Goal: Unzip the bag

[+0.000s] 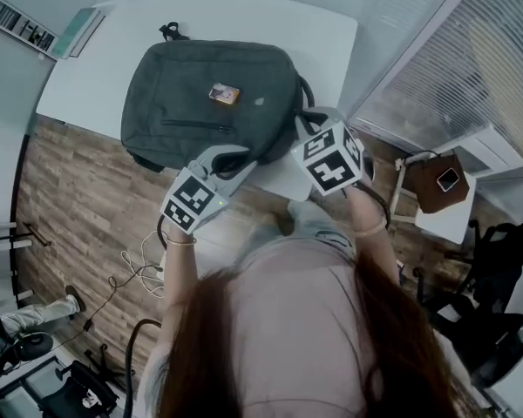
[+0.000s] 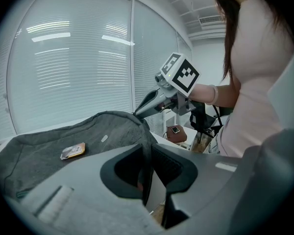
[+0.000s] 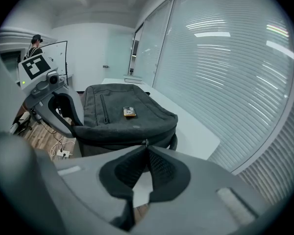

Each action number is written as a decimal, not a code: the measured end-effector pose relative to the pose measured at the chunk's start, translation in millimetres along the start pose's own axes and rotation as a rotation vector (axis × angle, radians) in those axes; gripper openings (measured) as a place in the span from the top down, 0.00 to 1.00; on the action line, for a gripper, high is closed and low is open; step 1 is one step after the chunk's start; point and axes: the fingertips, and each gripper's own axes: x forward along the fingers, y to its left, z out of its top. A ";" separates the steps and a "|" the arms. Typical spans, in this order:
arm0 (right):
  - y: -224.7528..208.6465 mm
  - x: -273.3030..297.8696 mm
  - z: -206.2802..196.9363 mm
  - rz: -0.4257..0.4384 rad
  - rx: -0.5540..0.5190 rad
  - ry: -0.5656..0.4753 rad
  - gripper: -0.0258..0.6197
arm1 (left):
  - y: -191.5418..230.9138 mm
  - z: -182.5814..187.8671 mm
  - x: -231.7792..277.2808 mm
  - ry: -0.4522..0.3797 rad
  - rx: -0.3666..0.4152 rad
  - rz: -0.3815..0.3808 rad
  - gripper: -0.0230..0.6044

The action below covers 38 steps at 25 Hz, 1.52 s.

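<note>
A dark grey bag (image 1: 209, 94) lies flat on the white table (image 1: 318, 33), with a small orange patch (image 1: 224, 94) on top. My left gripper (image 1: 242, 158) is at the bag's near edge. In the left gripper view its jaws (image 2: 148, 153) are shut on a fold of the bag's fabric (image 2: 146, 131). My right gripper (image 1: 303, 127) is at the bag's near right corner. In the right gripper view it (image 3: 146, 148) is shut on the small zipper pull (image 3: 146, 142) at the bag's (image 3: 122, 119) side seam. The zipper line looks closed.
The table's near edge runs under both grippers, and wood floor (image 1: 78, 190) with cables (image 1: 139, 268) lies beyond it. A brown side table (image 1: 440, 181) carrying a small device stands to the right. Papers (image 1: 78, 29) rest at the table's far left corner. Blinds cover the windows.
</note>
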 end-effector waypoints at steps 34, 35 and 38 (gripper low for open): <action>-54.9 40.9 7.5 0.083 -0.092 -0.015 0.94 | -1.2 -8.4 10.3 0.019 -0.077 -0.007 0.85; -56.0 41.7 7.8 0.087 -0.097 -0.016 0.94 | -1.5 -8.5 10.7 0.022 -0.078 -0.007 0.85; -60.6 44.0 7.7 0.096 -0.118 -0.019 0.94 | -4.2 -9.9 13.6 0.033 -0.078 -0.009 0.85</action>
